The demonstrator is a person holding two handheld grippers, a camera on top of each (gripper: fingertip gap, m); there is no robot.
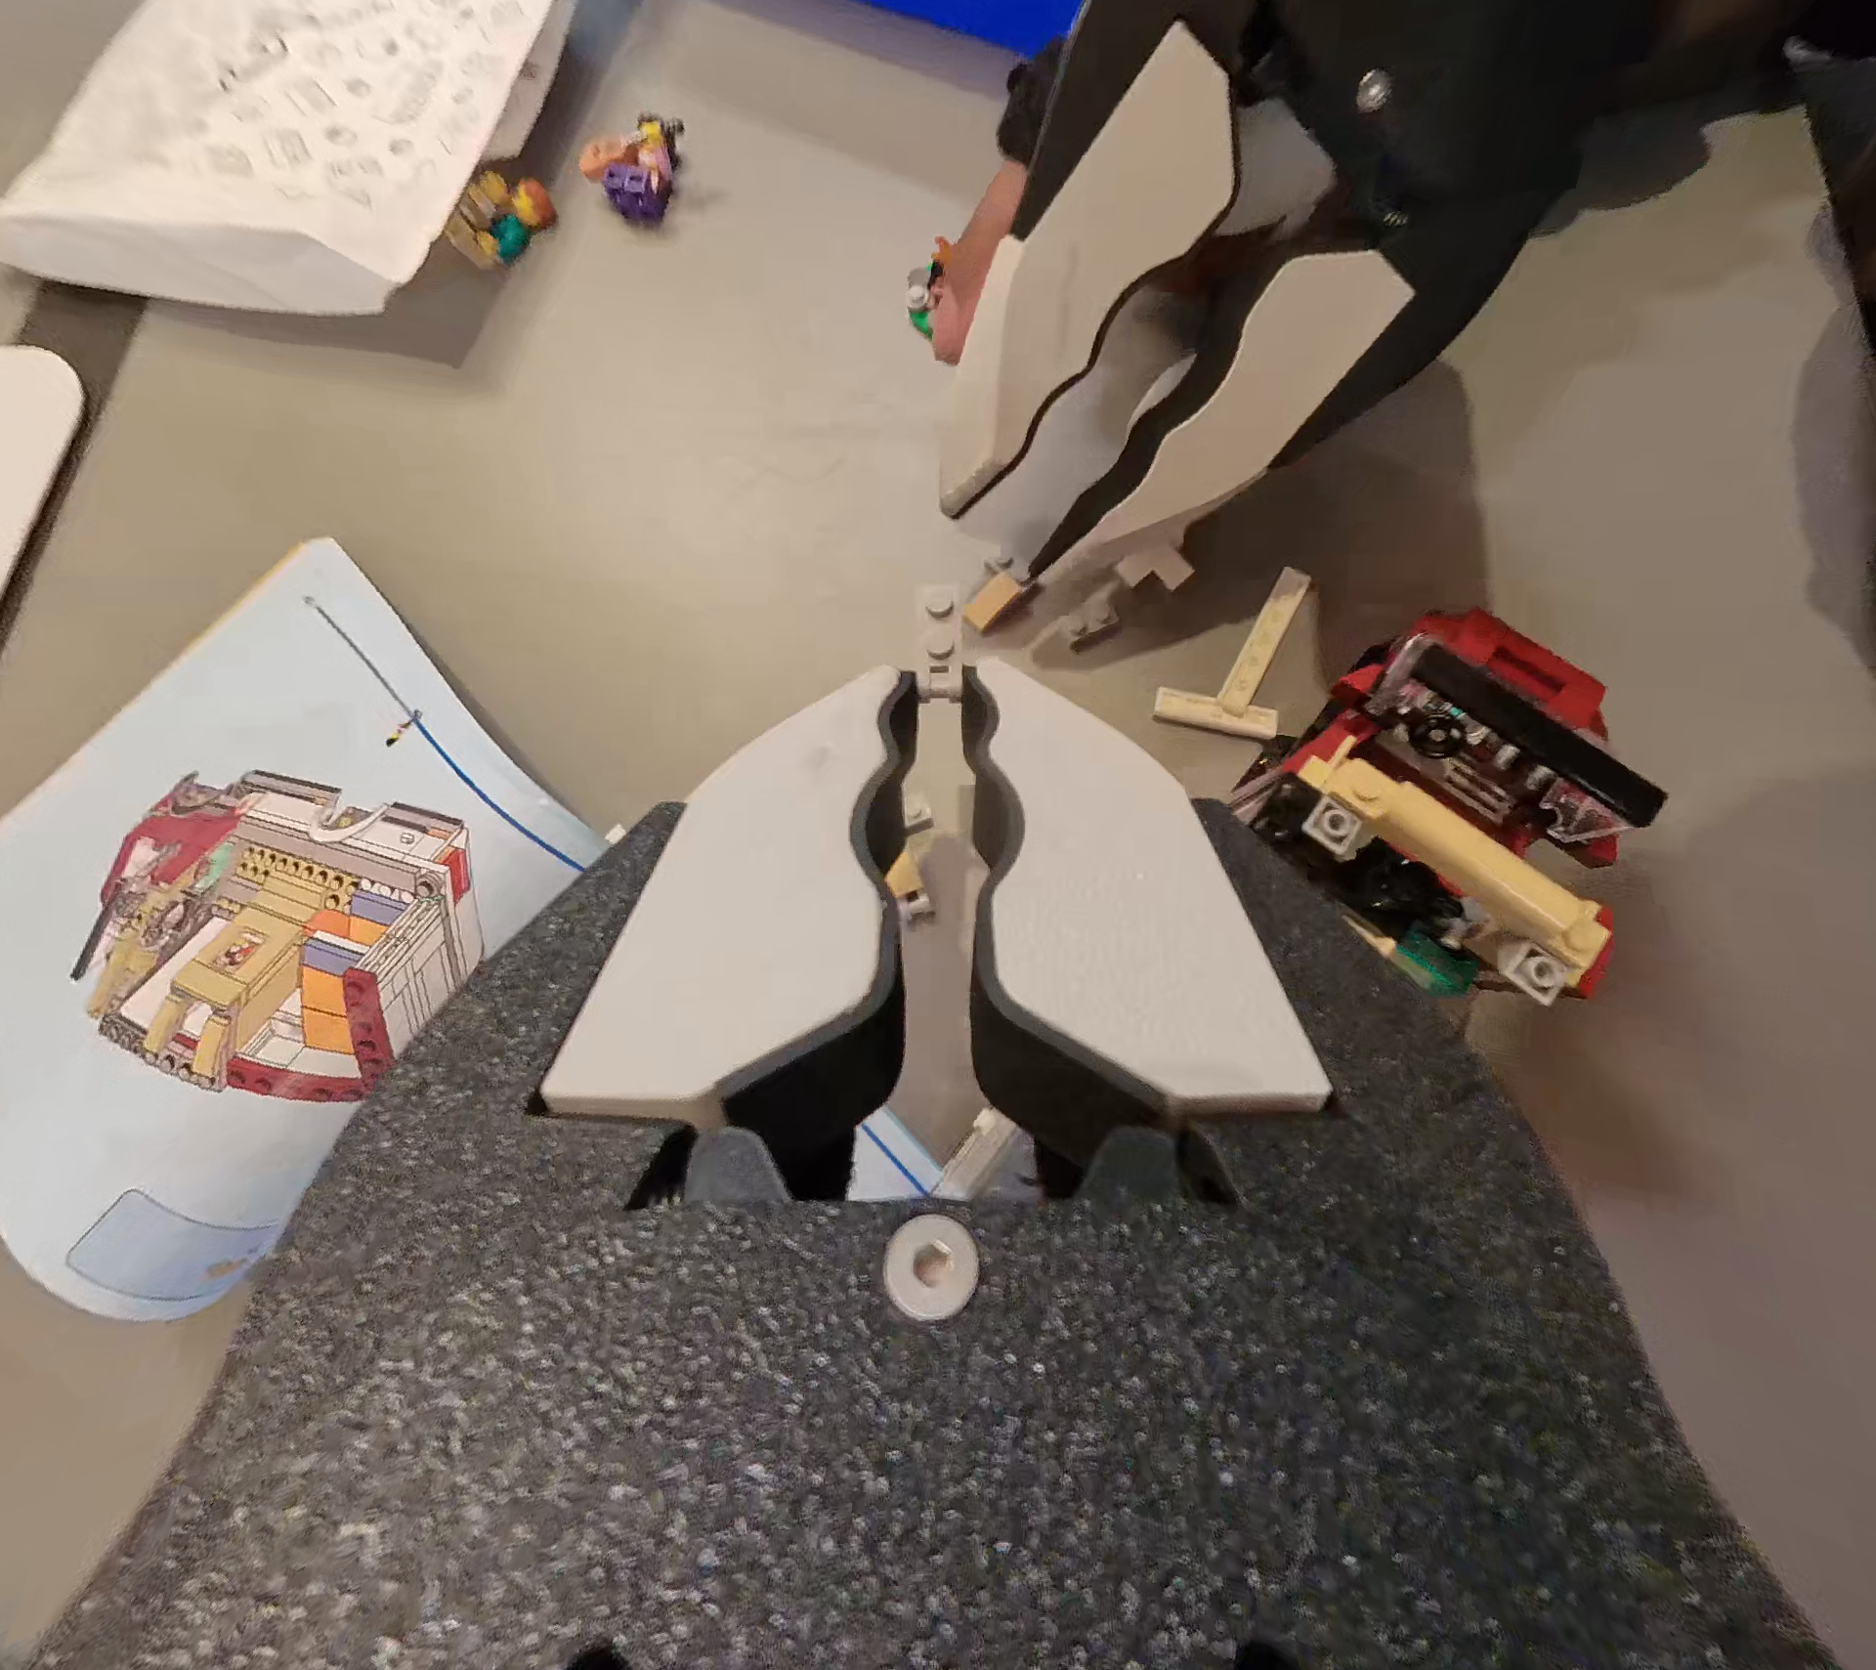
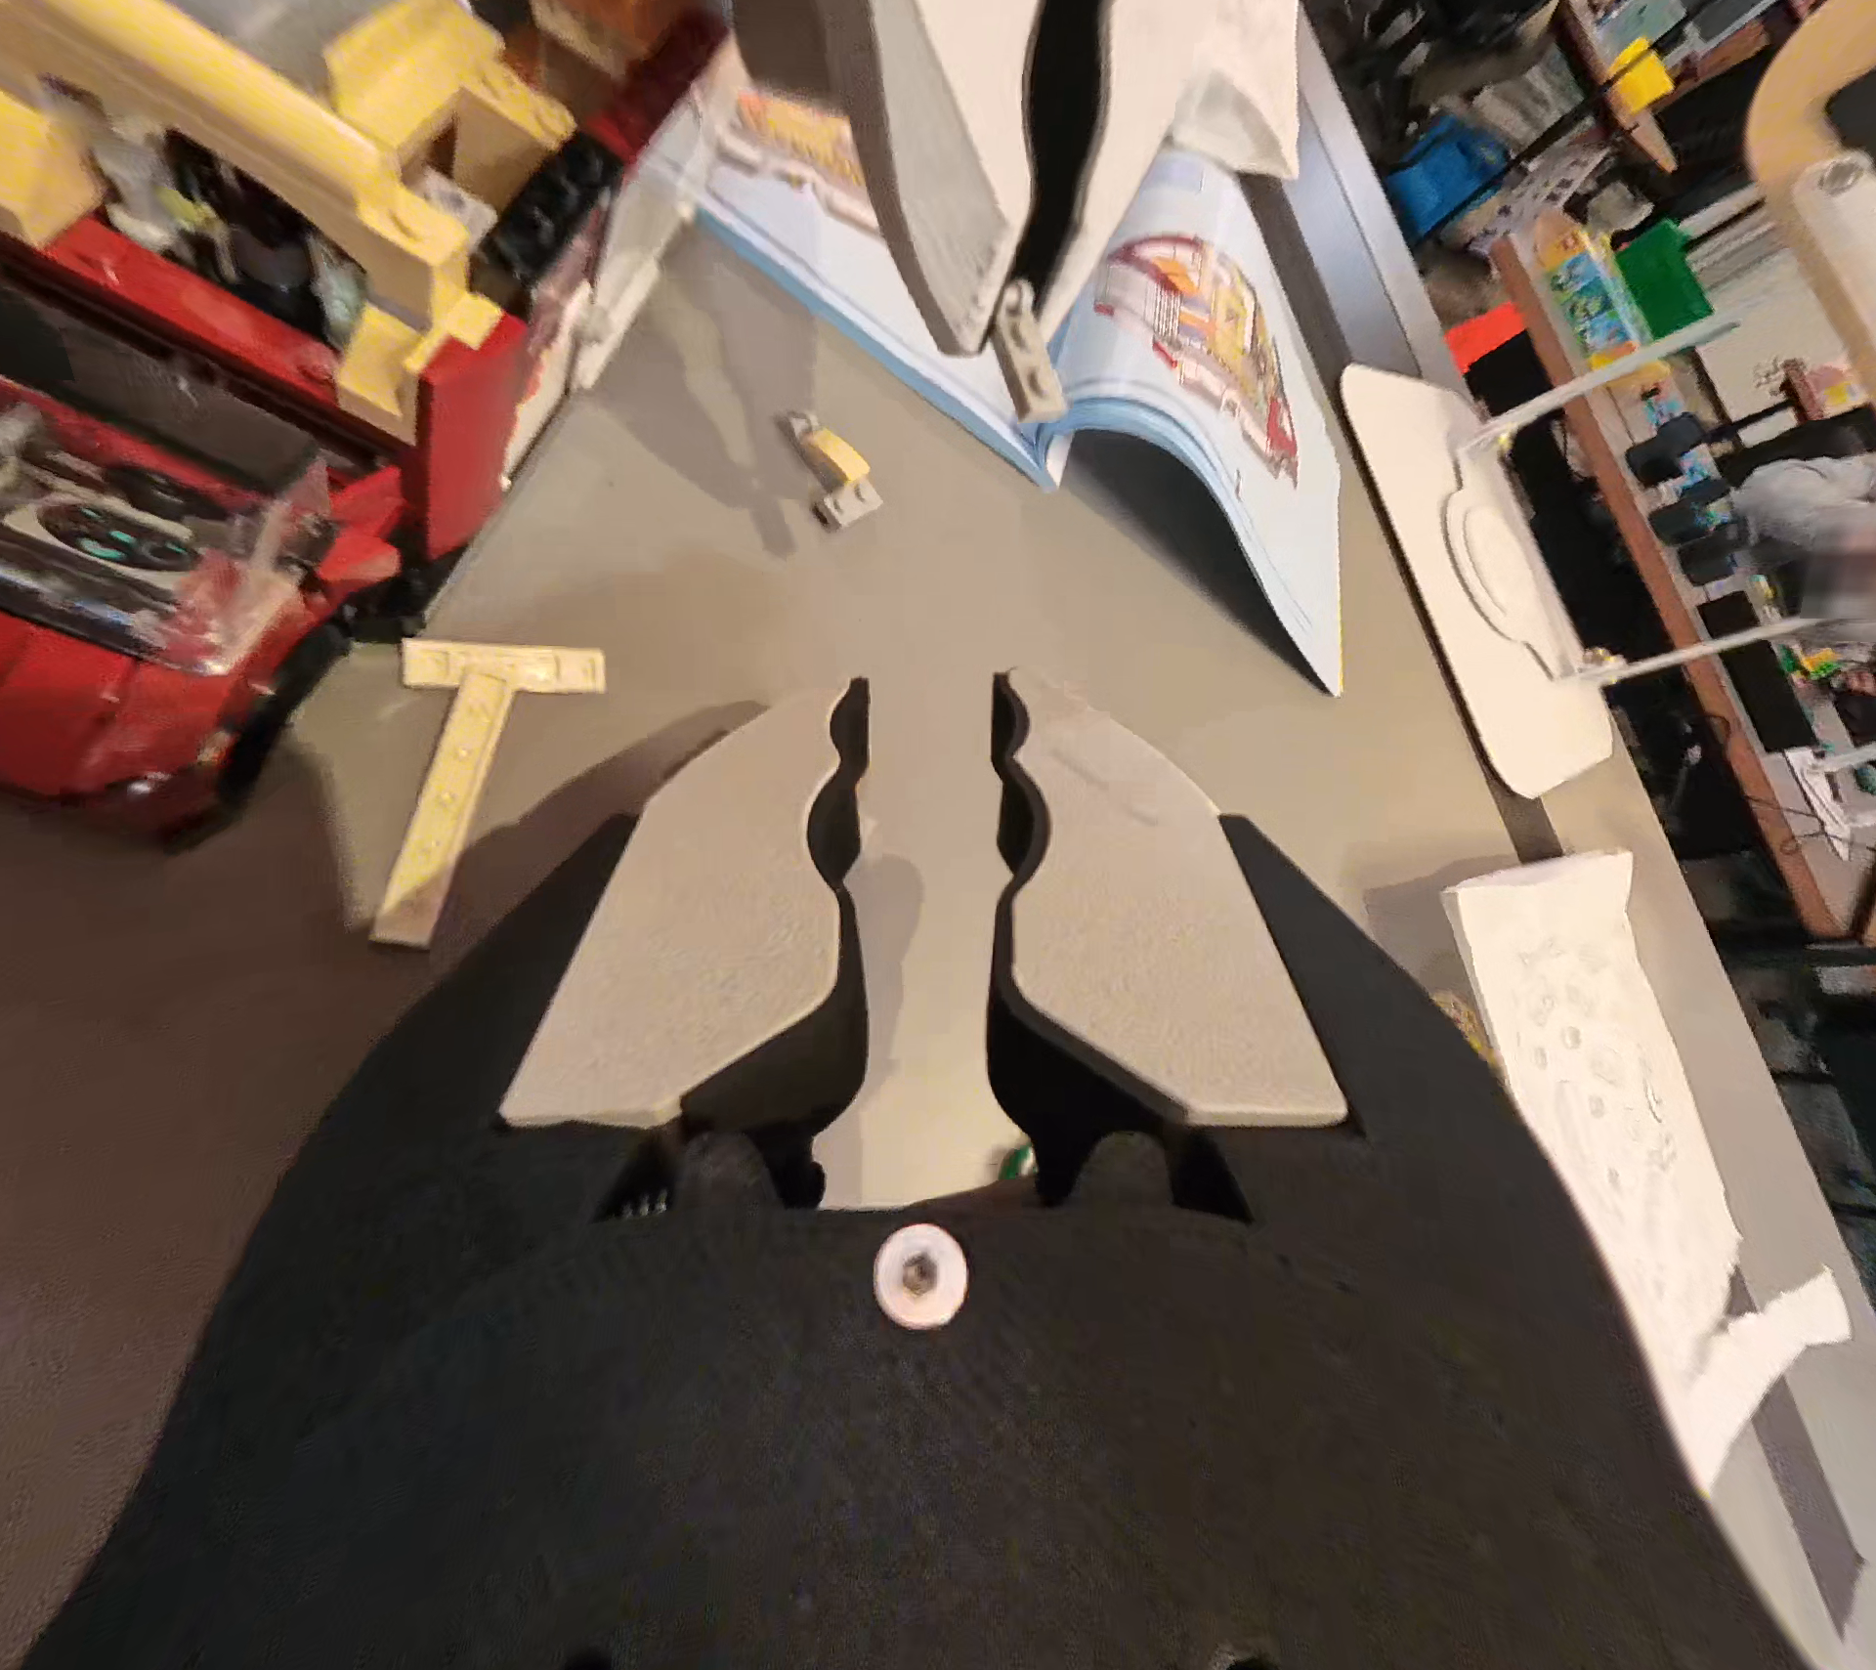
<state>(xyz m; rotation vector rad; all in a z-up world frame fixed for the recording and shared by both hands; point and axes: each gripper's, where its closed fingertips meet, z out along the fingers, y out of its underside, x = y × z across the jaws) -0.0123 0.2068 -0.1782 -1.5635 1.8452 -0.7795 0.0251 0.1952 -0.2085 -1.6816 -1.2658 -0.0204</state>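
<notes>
Up close in the left wrist view, the left gripper (image 1: 939, 687) has its two grey fingertips clenched on the near end of a small grey studded toy-brick plate (image 1: 940, 642), which sticks out forward above the grey tabletop (image 1: 660, 454). Just beyond it, the right gripper (image 1: 1025, 545) points down at the table with its fingers parted, its tips near a small tan sloped brick (image 1: 995, 603) and a few loose grey pieces. To the right lie a cream T-shaped flat brick piece (image 1: 1238, 687) and, beside that, a red, black and cream brick-built model (image 1: 1442, 819) tipped on its side. An open pale-blue instruction booklet (image 1: 233, 911) lies to the left, a crumpled white printed paper bag (image 1: 305, 88) farther back, and two small colourful toy figures (image 1: 568, 185) near the bag. Next, in the right wrist view, the right gripper (image 2: 929, 692) is released, its pads apart with only bare table between them. Ahead and above, the left gripper (image 2: 1015, 312) hangs down with the grey plate (image 2: 1030, 362) pinched at its tips, over the booklet (image 2: 1269, 403). The T-shaped piece (image 2: 477, 748) lies to the left, the red model (image 2: 203, 423) beyond it, and a small tan-and-grey brick assembly (image 2: 838, 469) on the table between.
</notes>
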